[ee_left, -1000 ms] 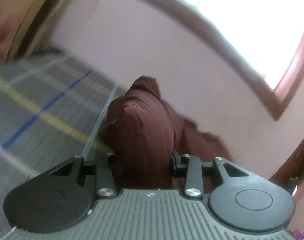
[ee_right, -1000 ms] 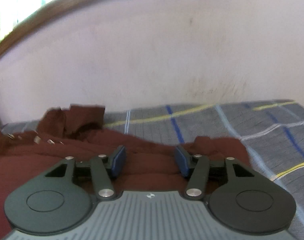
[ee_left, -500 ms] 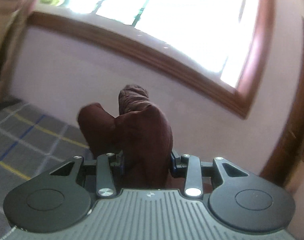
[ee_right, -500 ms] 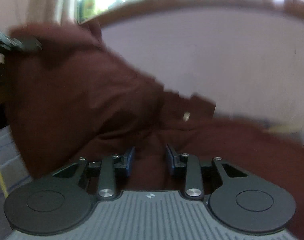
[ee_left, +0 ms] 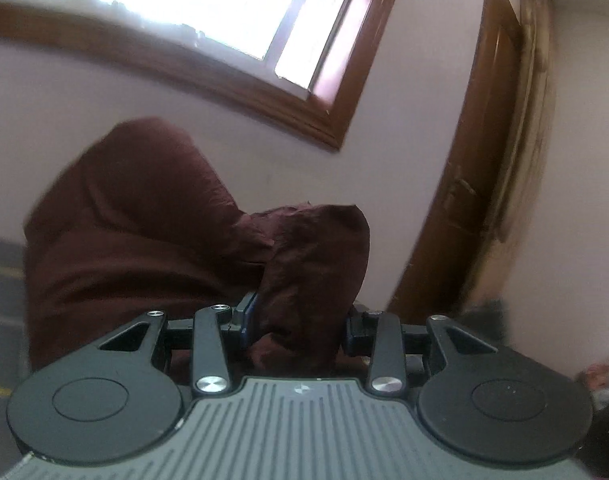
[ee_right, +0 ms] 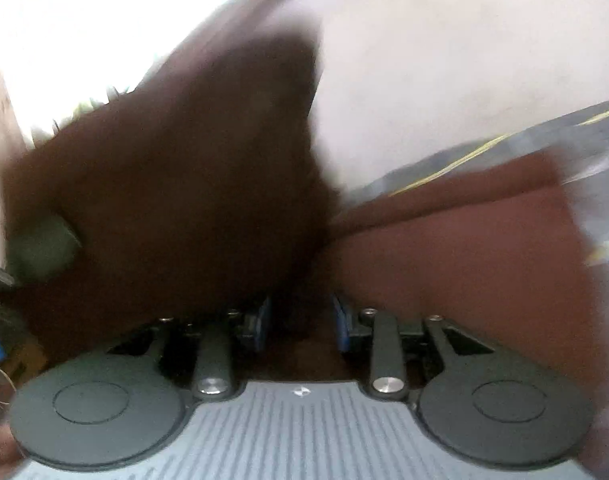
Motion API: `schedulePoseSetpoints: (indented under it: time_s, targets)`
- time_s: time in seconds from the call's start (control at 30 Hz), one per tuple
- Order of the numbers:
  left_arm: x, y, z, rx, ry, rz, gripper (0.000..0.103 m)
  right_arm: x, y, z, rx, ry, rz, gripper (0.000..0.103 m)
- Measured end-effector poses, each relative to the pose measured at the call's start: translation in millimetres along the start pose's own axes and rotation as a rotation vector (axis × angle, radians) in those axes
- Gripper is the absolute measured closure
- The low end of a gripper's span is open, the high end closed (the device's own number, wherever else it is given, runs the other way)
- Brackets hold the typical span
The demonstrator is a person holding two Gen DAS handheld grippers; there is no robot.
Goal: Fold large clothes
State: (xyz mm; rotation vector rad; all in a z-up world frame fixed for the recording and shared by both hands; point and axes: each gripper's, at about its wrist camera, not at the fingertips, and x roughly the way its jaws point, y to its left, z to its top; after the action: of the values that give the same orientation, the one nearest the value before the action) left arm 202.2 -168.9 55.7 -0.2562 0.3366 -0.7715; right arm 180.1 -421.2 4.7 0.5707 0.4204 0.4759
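A large dark maroon garment (ee_left: 144, 240) hangs lifted in the air. My left gripper (ee_left: 298, 322) is shut on a bunched fold of it, which rises between the fingers and drapes away to the left. In the right wrist view, which is heavily blurred, the same garment (ee_right: 192, 184) fills the left and centre. My right gripper (ee_right: 300, 320) is shut on a fold of it. A lower part of the cloth (ee_right: 464, 248) lies over the grey checked bed cover (ee_right: 564, 128). The other gripper (ee_right: 40, 248) shows dimly at the left.
A pale wall (ee_left: 404, 168) with a wooden-framed window (ee_left: 232, 12) stands ahead. A brown wooden door frame (ee_left: 476, 184) is at the right. A strip of the bed cover (ee_left: 2, 280) shows at the far left.
Both grippers have swung up and round with the garment, lifting it off the bed. The left view turned right towards the door frame. The right view is now blurred by fast motion.
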Motion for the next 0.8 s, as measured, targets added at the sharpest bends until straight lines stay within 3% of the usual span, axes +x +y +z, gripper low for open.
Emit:
schedulePoseSetpoints:
  time_s: [0.03,0.07,0.1,0.17,0.27,0.4,0.47,0.53,0.6,0.63,0.67,0.7,0.73,0.8]
  targets:
    - [6,1,-6,-0.006,0.012,-0.009,0.064,-22,-14,3,0.035,-0.04,-0.012,0.062]
    - [10,0,-11,-0.01,0.02,-0.014,0.064,-42,-28,6,0.075,-0.077,-0.024,0.049]
    - [11,-5,-16,-0.013,0.027,-0.019,0.064,-60,-41,10,0.123,-0.111,-0.025,0.043]
    - [16,-17,-29,0.006,0.042,-0.03,0.064,-85,-58,19,0.218,-0.161,0.01,0.042]
    - [24,-28,-49,0.046,0.065,-0.053,0.063,-92,-53,39,0.263,-0.146,0.064,0.016]
    - [29,-46,-67,0.124,0.093,-0.073,0.058,-85,-13,68,0.05,-0.112,-0.061,0.015]
    - [29,-44,-71,0.106,0.092,-0.079,0.058,-73,16,87,-0.084,-0.109,-0.078,0.015]
    - [32,-41,-70,0.093,0.095,-0.08,0.057,-49,43,104,-0.151,-0.052,-0.045,0.015]
    - [32,-42,-70,0.101,0.094,-0.079,0.056,-9,65,114,-0.227,0.024,-0.104,0.015]
    - [31,-40,-68,0.103,0.091,-0.08,0.056,13,72,116,-0.263,0.069,-0.11,0.017]
    - [31,-40,-69,0.108,0.09,-0.078,0.055,36,76,115,-0.278,0.128,-0.094,0.032]
    - [29,-40,-70,0.117,0.089,-0.077,0.052,53,80,111,-0.281,0.174,-0.083,0.063]
    - [32,-47,-69,0.126,0.085,-0.074,0.05,64,86,106,-0.316,0.202,-0.103,0.066]
    - [16,-44,-62,0.107,0.068,-0.082,0.041,63,103,96,-0.445,0.191,-0.153,0.081]
